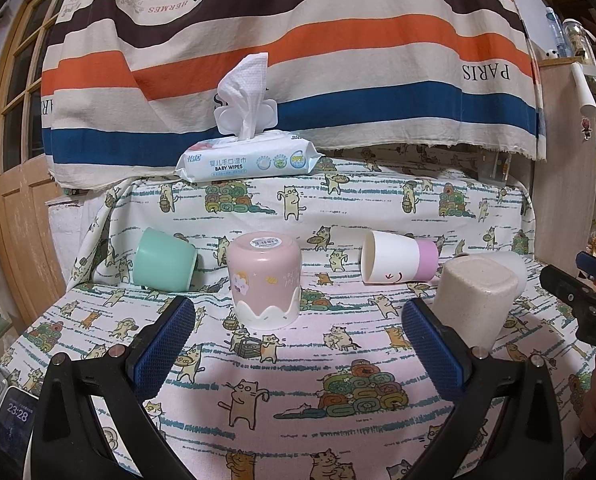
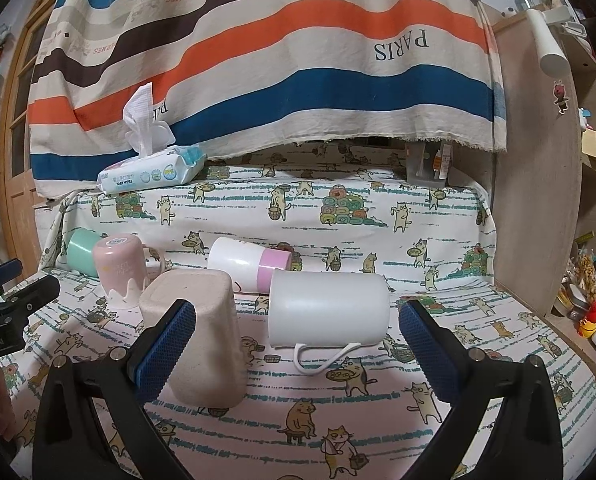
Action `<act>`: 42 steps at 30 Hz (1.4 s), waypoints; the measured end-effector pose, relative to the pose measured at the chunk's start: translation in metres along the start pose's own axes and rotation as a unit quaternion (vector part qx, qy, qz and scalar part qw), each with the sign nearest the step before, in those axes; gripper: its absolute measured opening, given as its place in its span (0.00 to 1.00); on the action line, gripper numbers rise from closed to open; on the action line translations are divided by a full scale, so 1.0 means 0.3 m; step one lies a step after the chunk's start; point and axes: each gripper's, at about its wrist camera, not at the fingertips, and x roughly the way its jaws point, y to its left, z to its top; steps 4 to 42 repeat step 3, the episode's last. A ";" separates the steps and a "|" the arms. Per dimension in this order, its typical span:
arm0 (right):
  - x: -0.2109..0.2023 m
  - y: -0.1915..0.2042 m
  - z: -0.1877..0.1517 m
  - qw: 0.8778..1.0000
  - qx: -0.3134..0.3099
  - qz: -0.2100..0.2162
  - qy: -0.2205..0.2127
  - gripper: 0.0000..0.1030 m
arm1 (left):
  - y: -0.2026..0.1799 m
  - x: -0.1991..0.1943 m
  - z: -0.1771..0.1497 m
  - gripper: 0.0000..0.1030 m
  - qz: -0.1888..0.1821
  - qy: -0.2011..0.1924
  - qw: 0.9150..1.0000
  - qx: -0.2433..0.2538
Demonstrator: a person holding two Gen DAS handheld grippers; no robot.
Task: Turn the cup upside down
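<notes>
Even indoor light, sharp, fisheye-bent dark edges

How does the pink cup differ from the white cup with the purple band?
The pink cup stands upside down, base up; the white cup lies on its side, mouth facing left in the left view. The pink cup has a wavy white trim at its rim and a sticker on its base; the white cup has a purple band at its base and a small drawn face. Both rest on the cat-print cloth.
</notes>
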 end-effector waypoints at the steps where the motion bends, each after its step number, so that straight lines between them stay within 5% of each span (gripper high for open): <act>1: 0.000 0.001 -0.001 1.000 0.000 0.000 0.000 1.00 | 0.002 0.001 -0.001 1.00 0.000 0.000 1.000 0.000; 42: 0.000 0.000 0.000 1.000 0.000 0.000 0.000 1.00 | 0.001 0.002 -0.002 1.00 0.000 0.000 1.000 0.000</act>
